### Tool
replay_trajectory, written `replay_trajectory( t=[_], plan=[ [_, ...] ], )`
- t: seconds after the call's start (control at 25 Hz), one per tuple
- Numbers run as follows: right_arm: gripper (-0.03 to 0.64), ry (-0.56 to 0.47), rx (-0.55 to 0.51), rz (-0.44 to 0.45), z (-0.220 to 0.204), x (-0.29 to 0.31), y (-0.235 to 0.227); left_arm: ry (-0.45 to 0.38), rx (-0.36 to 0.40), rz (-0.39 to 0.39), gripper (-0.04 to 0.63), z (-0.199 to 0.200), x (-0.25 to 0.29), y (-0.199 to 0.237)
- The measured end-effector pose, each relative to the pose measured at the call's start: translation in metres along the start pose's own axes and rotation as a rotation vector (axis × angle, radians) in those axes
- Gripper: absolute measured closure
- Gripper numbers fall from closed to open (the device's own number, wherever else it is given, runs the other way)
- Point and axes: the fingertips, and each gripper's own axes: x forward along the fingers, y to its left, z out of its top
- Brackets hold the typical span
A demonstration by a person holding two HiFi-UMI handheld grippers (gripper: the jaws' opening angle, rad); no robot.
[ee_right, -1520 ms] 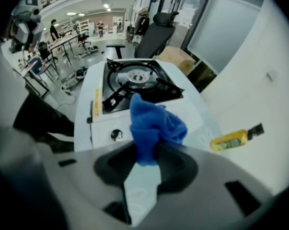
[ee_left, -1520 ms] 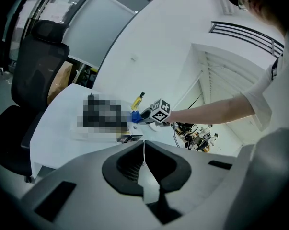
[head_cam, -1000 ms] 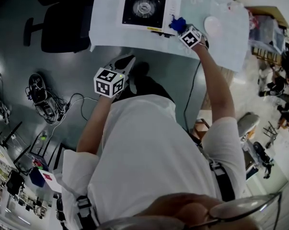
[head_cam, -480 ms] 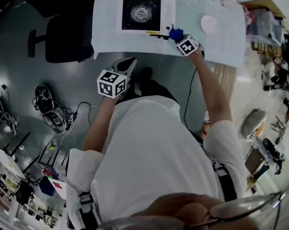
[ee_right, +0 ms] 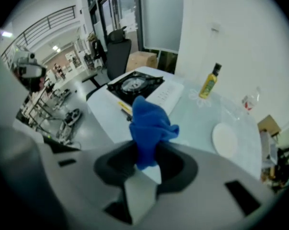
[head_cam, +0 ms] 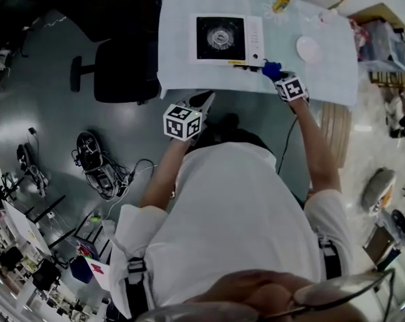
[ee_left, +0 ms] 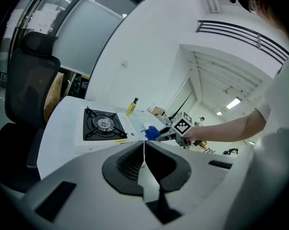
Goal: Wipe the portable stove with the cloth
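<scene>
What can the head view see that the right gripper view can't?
Only the head view shows the person's white shirt and the left gripper. Only the right gripper view shows, close up, the right gripper with its jaws pinching the blue cloth, and tall windows behind. Both show the stove, the yellow bottle and the white plate on the table.

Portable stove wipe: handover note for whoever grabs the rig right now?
Left gripper: shut, empty, held short of the table.
Right gripper: shut on the blue cloth, beside the near right corner of the portable stove, not on its top.
Done: cloth is in the gripper.
Left: bring the cloth onto the stove and wipe it.
</scene>
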Motion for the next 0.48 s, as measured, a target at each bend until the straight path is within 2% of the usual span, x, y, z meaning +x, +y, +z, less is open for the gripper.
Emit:
replay_trajectory(
  t=[0.2, 0.48],
  plan=[
    [0.482, -0.19, 0.168, 0.034, 0.028, -0.05, 0.013, -0.04, -0.008, 0.002, 0.558, 0.013, -0.012, 0.002],
    [0.482, -0.384, 0.298, 0.123, 0.05, -0.108, 0.035, -0.068, -0.008, 0.0, 0.558, 0.038, -0.022, -0.006]
  ],
)
